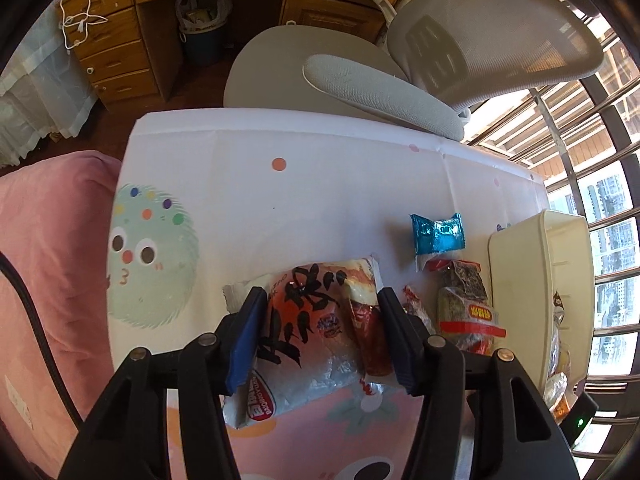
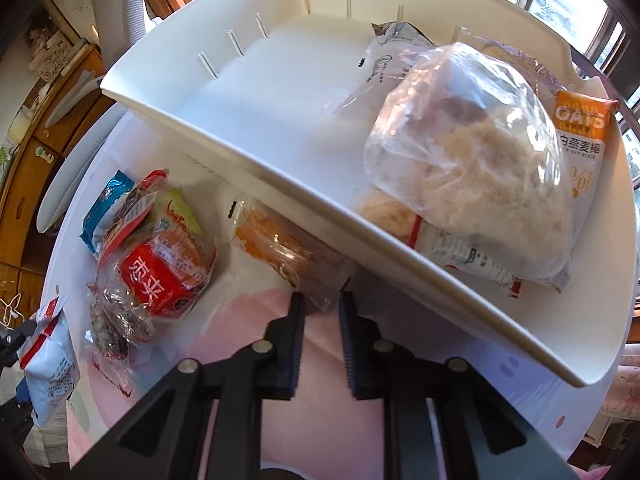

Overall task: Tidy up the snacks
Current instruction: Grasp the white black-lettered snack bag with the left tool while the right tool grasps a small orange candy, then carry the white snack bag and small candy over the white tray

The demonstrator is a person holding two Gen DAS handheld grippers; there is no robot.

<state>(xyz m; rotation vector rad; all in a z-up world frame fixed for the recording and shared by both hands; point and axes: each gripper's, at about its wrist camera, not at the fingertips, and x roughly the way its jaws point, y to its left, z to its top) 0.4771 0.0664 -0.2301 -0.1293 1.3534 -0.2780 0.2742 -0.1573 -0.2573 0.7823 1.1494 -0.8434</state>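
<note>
**nori_fan:** Sunny bedroom corner, cartoon-print cloth over the worktop (image 1: 320, 184), grey mesh chair (image 1: 460, 40) behind it. Left gripper (image 1: 320, 320) is clamped across a puffy bread bag (image 1: 304, 320) with orange-and-black print, one pad on each side of it. How do you reckon that bag handles?

**bin_sorter:** Light and squishy, I'd guess. Air-filled film, soft bun inside, so it squashes if you clamp hard, and the plastic looks slick. Mid-body, where the pads sit now, seems the sane spot; the crimped end beyond the fingertips would just slide out.

**nori_fan:** And the other side?

**bin_sorter:** Right gripper (image 2: 322, 312) has its jaws nearly together, with the corner of a clear-wrapped orange cake (image 2: 280, 252) poking between the tips. Can't tell if it's actually pinched. That cake lies just ahead of the gripper, tucked against the near wall of the white bin (image 2: 288, 184), which already holds a few bags.

**nori_fan:** Anything loose?

**bin_sorter:** A red date-snack pack (image 2: 160, 276) and a blue wrapper (image 2: 104, 204) ahead and left of that gripper. Small, crinkly, light: grab the body, not the edges.
</note>
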